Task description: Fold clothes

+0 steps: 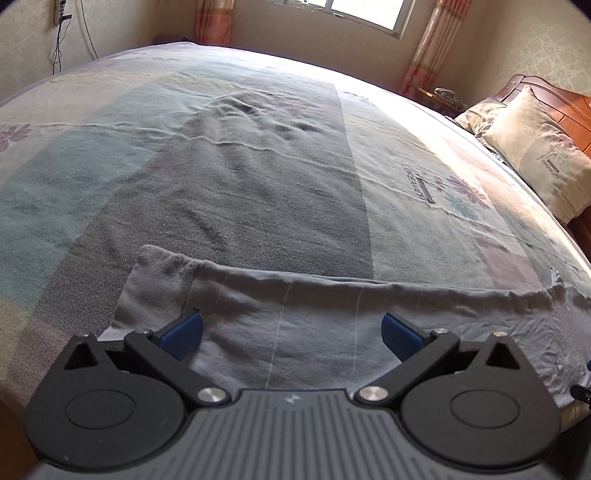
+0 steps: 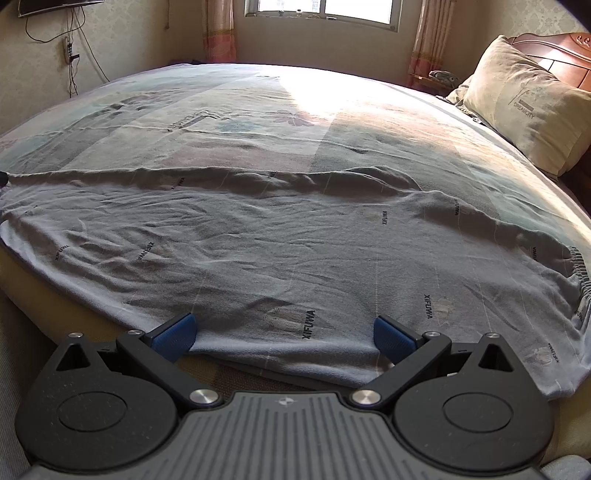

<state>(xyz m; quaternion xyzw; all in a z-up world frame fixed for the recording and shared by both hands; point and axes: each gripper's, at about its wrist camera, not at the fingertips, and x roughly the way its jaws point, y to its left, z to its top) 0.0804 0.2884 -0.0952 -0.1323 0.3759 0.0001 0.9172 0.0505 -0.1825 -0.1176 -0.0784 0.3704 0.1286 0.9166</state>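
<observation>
A pair of grey long pants (image 2: 295,236) with thin white lines and dark lettering lies spread flat along the near edge of the bed. Its elastic waistband (image 2: 581,273) is at the far right in the right wrist view. My right gripper (image 2: 283,334) is open just above the pants' near hem, which hangs over the bed's edge. In the left wrist view the pants' leg end (image 1: 295,325) with its ribbed cuff (image 1: 162,266) lies under my left gripper (image 1: 291,334), which is open with cloth showing between its blue pads (image 1: 184,330).
The bed sheet (image 1: 258,166) is patterned in grey, teal and pink blocks. A pillow (image 2: 524,107) leans on the wooden headboard (image 2: 554,44) at the right. A window (image 2: 321,9) with curtains is at the back. Cables hang on the left wall (image 2: 70,55).
</observation>
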